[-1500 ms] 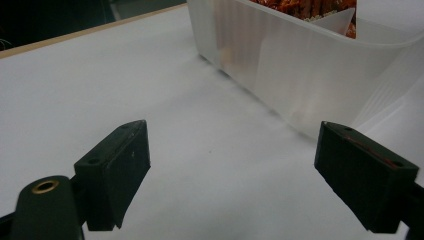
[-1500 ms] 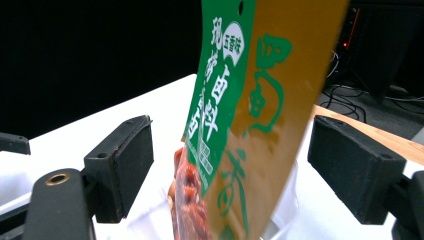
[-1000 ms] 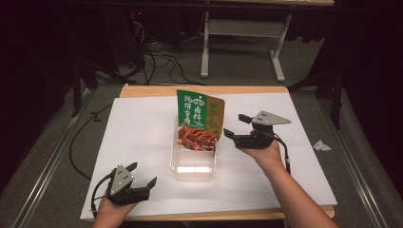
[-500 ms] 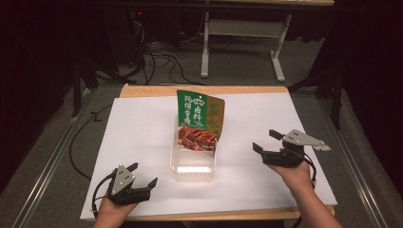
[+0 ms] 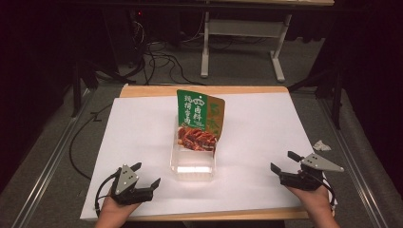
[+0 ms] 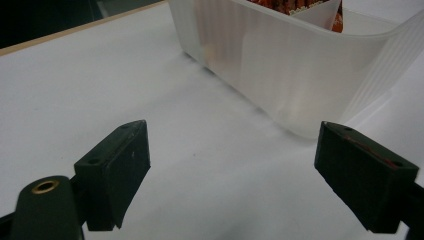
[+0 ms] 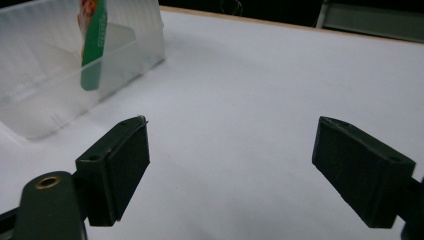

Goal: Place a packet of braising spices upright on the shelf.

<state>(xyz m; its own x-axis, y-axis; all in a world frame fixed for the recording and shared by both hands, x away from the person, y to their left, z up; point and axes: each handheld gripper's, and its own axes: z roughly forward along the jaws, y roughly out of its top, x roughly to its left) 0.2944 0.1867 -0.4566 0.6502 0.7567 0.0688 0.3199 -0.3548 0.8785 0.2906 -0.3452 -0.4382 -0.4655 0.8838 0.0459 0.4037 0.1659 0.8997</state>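
Observation:
A clear plastic tub point(image 5: 192, 166) stands in the middle of the white sheet, and a green and orange food pouch point(image 5: 198, 118) stands upright in its far end. My left gripper point(image 5: 146, 175) rests near the front left edge, jaws wide open and empty, facing the tub's near corner point(image 6: 300, 75). My right gripper point(image 5: 284, 161) sits low at the front right, open with nothing between its jaws. In the right gripper view the tub point(image 7: 65, 65) and the pouch's edge point(image 7: 92, 45) lie off to the left.
A white sheet point(image 5: 266, 128) covers the wooden table point(image 5: 204, 90). A crumpled scrap of paper point(image 5: 322, 145) lies just off its right edge. Cables point(image 5: 157, 61) and a white desk frame point(image 5: 237, 42) are on the floor beyond.
My right gripper has drawn away from the pouch, moving right, toward the front edge and lower, still open. The left gripper has stayed put.

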